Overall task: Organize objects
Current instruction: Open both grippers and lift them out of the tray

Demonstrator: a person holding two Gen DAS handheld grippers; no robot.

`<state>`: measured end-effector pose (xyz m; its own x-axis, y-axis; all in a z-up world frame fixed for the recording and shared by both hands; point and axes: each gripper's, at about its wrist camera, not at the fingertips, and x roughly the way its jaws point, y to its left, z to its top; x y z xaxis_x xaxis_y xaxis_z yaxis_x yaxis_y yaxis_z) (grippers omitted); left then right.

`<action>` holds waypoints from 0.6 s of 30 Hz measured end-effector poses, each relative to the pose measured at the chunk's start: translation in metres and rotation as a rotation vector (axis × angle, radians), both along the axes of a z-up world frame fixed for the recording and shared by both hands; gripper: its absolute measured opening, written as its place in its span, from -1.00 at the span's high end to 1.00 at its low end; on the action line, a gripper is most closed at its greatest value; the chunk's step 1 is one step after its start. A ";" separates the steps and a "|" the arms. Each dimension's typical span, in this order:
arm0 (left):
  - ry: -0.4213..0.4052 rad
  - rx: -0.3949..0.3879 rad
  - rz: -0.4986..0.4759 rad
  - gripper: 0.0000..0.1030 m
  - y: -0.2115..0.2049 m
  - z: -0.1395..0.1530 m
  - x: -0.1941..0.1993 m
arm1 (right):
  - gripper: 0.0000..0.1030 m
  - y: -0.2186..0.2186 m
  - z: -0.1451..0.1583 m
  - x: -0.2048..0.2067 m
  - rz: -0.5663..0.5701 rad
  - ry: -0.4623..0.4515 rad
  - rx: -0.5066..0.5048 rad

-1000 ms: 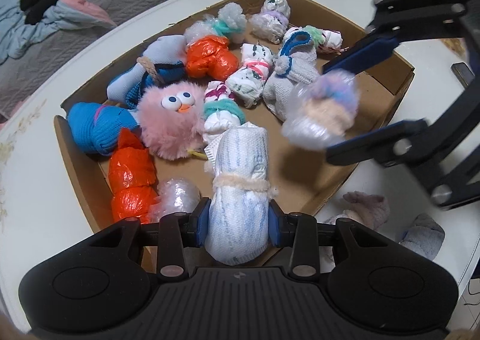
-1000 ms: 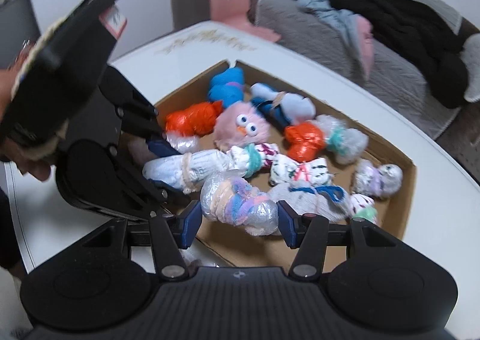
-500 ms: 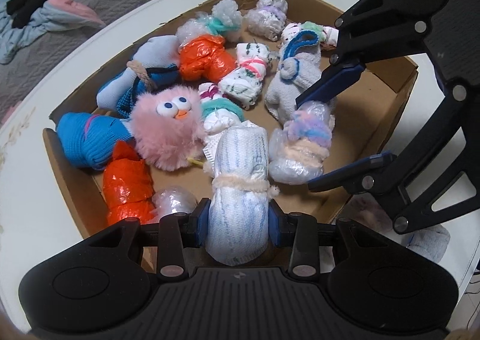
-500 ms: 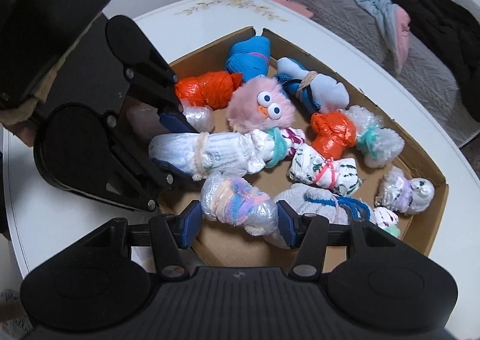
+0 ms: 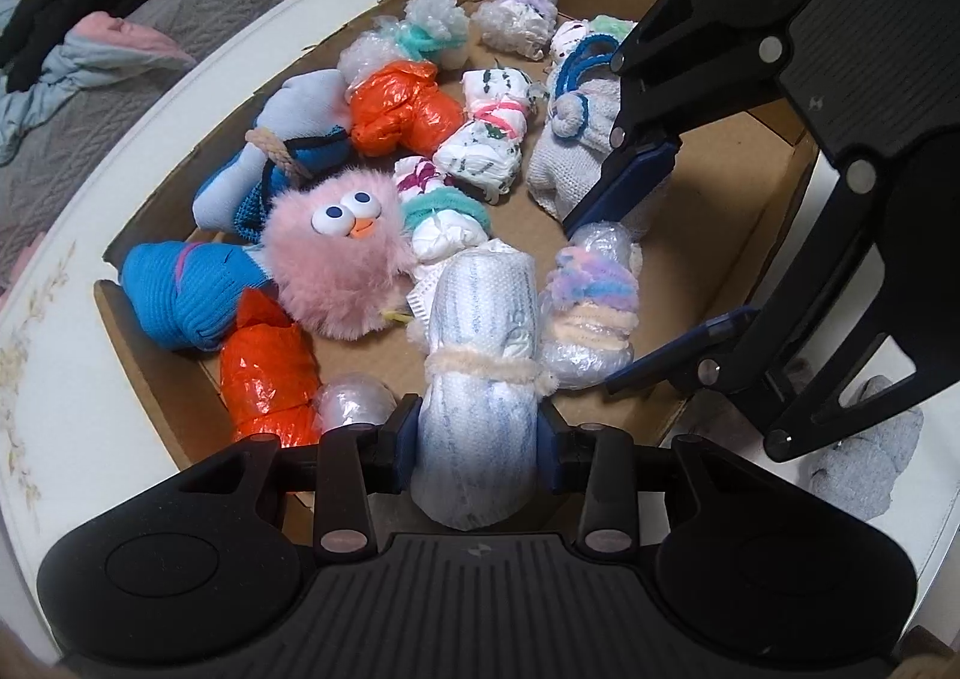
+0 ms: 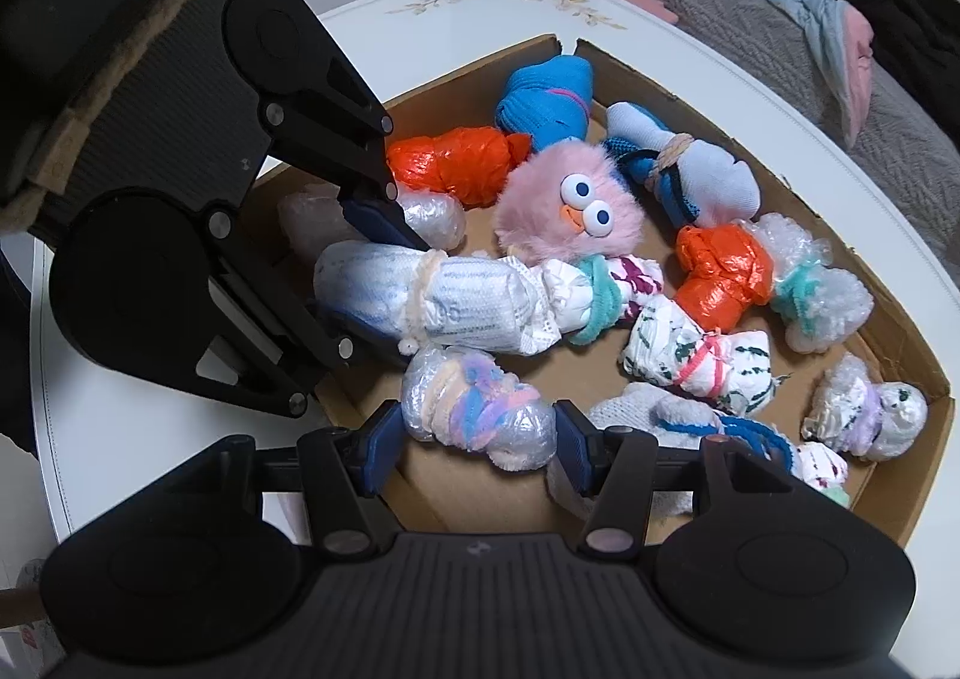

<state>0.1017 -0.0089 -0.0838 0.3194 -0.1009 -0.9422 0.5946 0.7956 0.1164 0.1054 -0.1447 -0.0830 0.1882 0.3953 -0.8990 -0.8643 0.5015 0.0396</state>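
Your right gripper [image 6: 474, 439] is clamped on the bubble-wrap bundle with pastel yarn [image 6: 474, 415], pads pressed into both ends, and over the last second you have brought it down from above the box's open corner until it sits low over the cardboard box [image 5: 780, 199] floor, just beside the white-and-blue wrapped roll [image 5: 480, 331]. Whether its underside already touches the cardboard I cannot tell. Your left gripper [image 5: 477, 433] has barely shifted in that time; it pinches the near end of that roll, whose far end lies against the teal-tied white bundle [image 5: 444, 211]. So both items are now inside the box, side by side near its front edge, and neither is released yet. Judging by that, the placing step is nearly done: what remains is to let go and lift clear without dragging the bundles along. Further out, the pink fluffy toy [image 5: 342, 253], the two orange plastic bundles [image 5: 396, 103] and the blue sock rolls [image 5: 180, 289] fill the left of the box, while bare floor remains at the right. A grey sock bundle [image 5: 864, 463] waits on the white table [image 5: 72, 379] outside the box.
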 end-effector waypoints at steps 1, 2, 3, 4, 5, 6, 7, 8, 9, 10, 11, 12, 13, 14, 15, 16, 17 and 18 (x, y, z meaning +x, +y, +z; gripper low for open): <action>0.001 -0.002 0.001 0.11 0.000 0.000 -0.001 | 0.03 0.001 -0.001 0.000 0.003 0.002 -0.003; 0.001 -0.003 0.002 0.11 0.000 0.000 0.000 | 0.03 0.002 -0.002 0.001 0.005 0.004 -0.006; 0.003 -0.006 0.005 0.11 0.000 0.000 0.000 | 0.03 0.002 -0.002 0.001 0.008 0.009 -0.008; 0.004 -0.011 0.009 0.11 0.001 0.000 0.000 | 0.03 0.003 -0.003 0.001 0.013 0.012 -0.010; 0.005 -0.014 0.012 0.11 0.001 0.001 -0.001 | 0.03 0.004 -0.004 0.002 0.016 0.014 -0.015; 0.005 -0.015 0.012 0.11 0.001 0.001 -0.001 | 0.03 0.004 -0.004 0.003 0.017 0.019 -0.019; 0.005 -0.016 0.011 0.11 0.002 0.001 -0.001 | 0.03 0.005 -0.005 0.004 0.018 0.025 -0.021; 0.007 -0.017 0.013 0.11 0.002 0.001 -0.001 | 0.03 0.005 -0.005 0.005 0.021 0.030 -0.024; 0.007 -0.018 0.013 0.10 0.002 0.001 0.000 | 0.03 0.006 -0.006 0.005 0.025 0.033 -0.028; 0.005 -0.016 0.013 0.08 0.002 0.001 0.000 | 0.03 0.006 -0.006 0.006 0.028 0.040 -0.035; 0.004 -0.017 0.014 0.08 0.002 0.001 0.000 | 0.03 0.008 -0.007 0.008 0.030 0.040 -0.039; 0.005 -0.019 0.016 0.07 0.003 0.001 -0.001 | 0.03 0.008 -0.007 0.008 0.032 0.040 -0.042; 0.007 -0.023 0.018 0.04 0.003 0.001 -0.001 | 0.02 0.008 -0.007 0.009 0.033 0.046 -0.045; 0.007 -0.029 0.024 0.02 0.004 0.002 0.000 | 0.02 0.008 -0.008 0.009 0.034 0.054 -0.048; 0.011 -0.036 0.027 -0.04 0.004 0.001 0.000 | 0.01 0.008 -0.008 0.010 0.034 0.055 -0.050; 0.011 -0.040 0.029 -0.06 0.004 0.001 0.000 | 0.00 0.008 -0.008 0.010 0.032 0.058 -0.052; 0.013 -0.043 0.032 -0.07 0.004 0.001 0.000 | -0.01 0.008 -0.008 0.010 0.028 0.058 -0.053; 0.014 -0.047 0.033 -0.10 0.004 0.002 -0.001 | -0.02 0.007 -0.008 0.010 0.028 0.054 -0.057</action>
